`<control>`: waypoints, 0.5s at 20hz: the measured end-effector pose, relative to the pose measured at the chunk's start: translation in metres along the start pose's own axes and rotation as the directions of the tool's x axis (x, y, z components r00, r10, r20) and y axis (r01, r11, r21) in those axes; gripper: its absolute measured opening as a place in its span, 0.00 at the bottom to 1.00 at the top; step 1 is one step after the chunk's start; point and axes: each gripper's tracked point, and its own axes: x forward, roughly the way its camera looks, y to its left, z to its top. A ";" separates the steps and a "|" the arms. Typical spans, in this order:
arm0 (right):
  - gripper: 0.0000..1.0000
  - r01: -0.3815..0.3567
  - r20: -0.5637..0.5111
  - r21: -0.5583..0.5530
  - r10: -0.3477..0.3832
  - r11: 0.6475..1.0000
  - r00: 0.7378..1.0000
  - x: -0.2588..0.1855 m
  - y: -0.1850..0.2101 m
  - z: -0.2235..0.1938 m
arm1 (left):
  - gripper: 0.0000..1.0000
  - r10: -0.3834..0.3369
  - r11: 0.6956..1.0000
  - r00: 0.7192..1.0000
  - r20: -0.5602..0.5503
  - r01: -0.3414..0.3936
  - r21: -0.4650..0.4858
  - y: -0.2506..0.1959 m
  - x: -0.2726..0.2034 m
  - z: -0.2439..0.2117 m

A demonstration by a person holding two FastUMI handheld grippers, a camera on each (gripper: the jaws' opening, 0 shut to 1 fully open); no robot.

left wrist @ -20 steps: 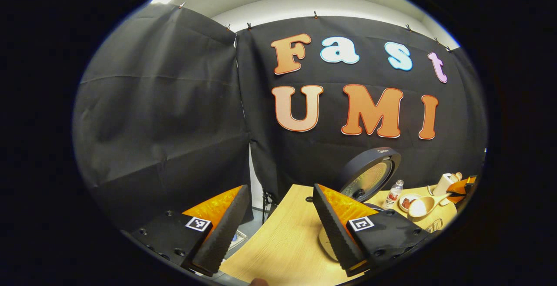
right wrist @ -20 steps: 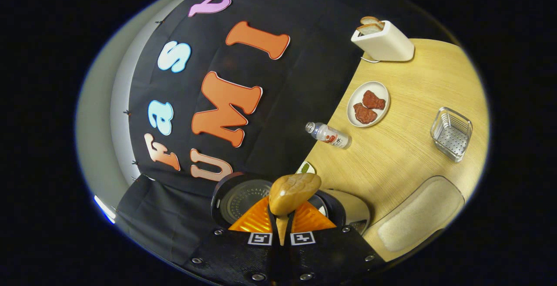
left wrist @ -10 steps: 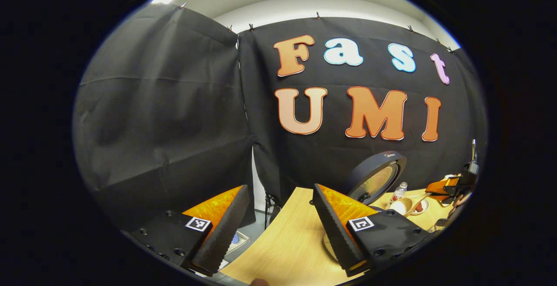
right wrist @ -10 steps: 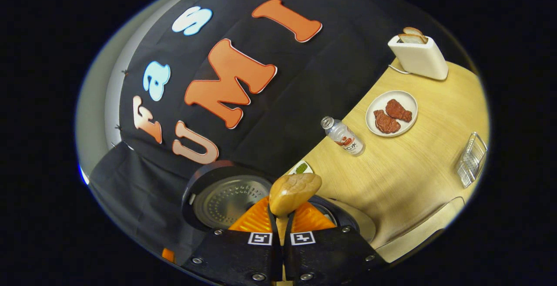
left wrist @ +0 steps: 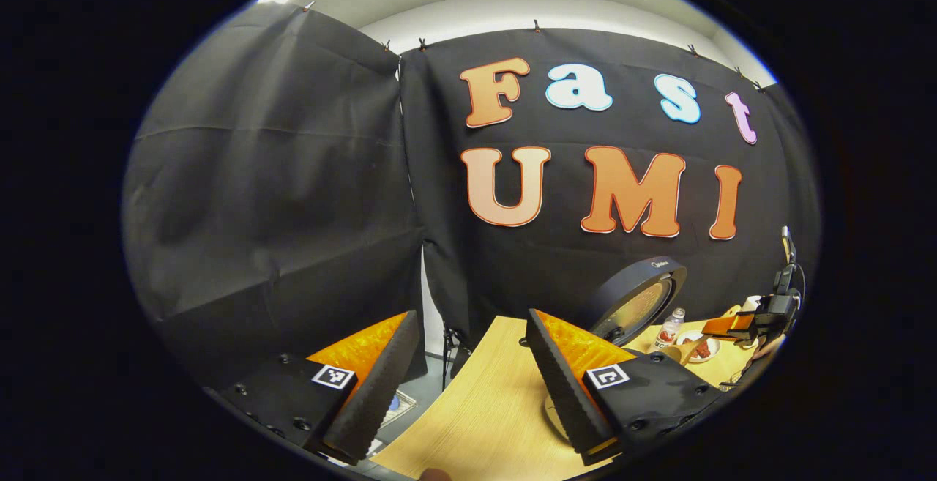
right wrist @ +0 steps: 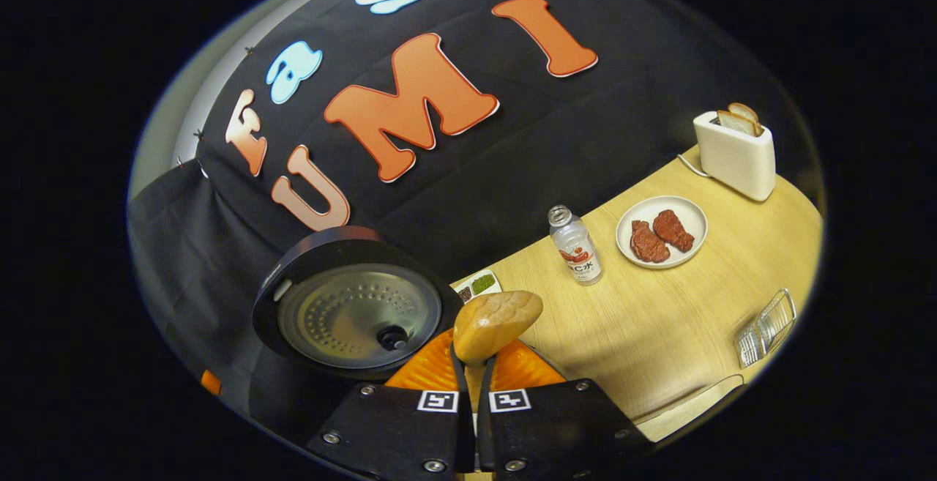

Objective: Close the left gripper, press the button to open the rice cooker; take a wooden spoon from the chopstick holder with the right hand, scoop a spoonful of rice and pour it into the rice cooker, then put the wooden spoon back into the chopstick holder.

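Note:
My right gripper (right wrist: 474, 355) is shut on the handle of the wooden spoon (right wrist: 496, 316), whose rounded bowl shows just past the fingertips. The rice cooker's round lid (right wrist: 351, 312) stands raised to the left of the spoon; the pot below is hidden behind my gripper. In the left gripper view the lid (left wrist: 638, 294) shows at right, with the right gripper (left wrist: 754, 323) and the spoon (left wrist: 672, 353) beside it. My left gripper (left wrist: 472, 320) hangs open over the table's left end, with nothing between its fingers.
On the wooden table (right wrist: 659, 305) stand a small bottle (right wrist: 576, 247), a plate with two meat pieces (right wrist: 661, 230), a white toaster with bread (right wrist: 734, 151) and a clear glass basket (right wrist: 765, 327). A small dish (right wrist: 476, 287) sits behind the cooker.
The right gripper has rolled and shifted with the spoon, so the raised lid now shows larger on its left. The left gripper has stayed open and nearly still.

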 end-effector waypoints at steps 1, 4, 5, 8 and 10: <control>0.01 0.000 0.007 -0.028 0.001 1.000 1.000 0.000 0.001 0.001 | 0.99 -0.002 1.000 1.000 0.001 0.002 0.001 -0.001 0.001 0.000; 0.01 -0.013 0.021 -0.108 0.015 0.994 1.000 0.000 0.004 0.005 | 1.00 0.000 1.000 1.000 0.015 -0.001 0.003 0.000 0.004 0.004; 0.01 -0.015 0.023 -0.141 0.018 0.990 1.000 -0.001 0.009 0.005 | 1.00 0.002 1.000 1.000 0.016 -0.002 0.003 0.001 0.003 0.004; 0.01 -0.014 0.030 -0.228 0.021 0.974 0.999 -0.002 0.019 0.004 | 0.98 0.003 1.000 1.000 0.014 -0.003 -0.002 0.003 0.000 0.002; 0.01 -0.021 0.039 -0.276 0.033 0.961 0.999 -0.002 0.023 0.006 | 1.00 0.005 1.000 1.000 0.017 -0.005 0.000 0.003 0.000 0.002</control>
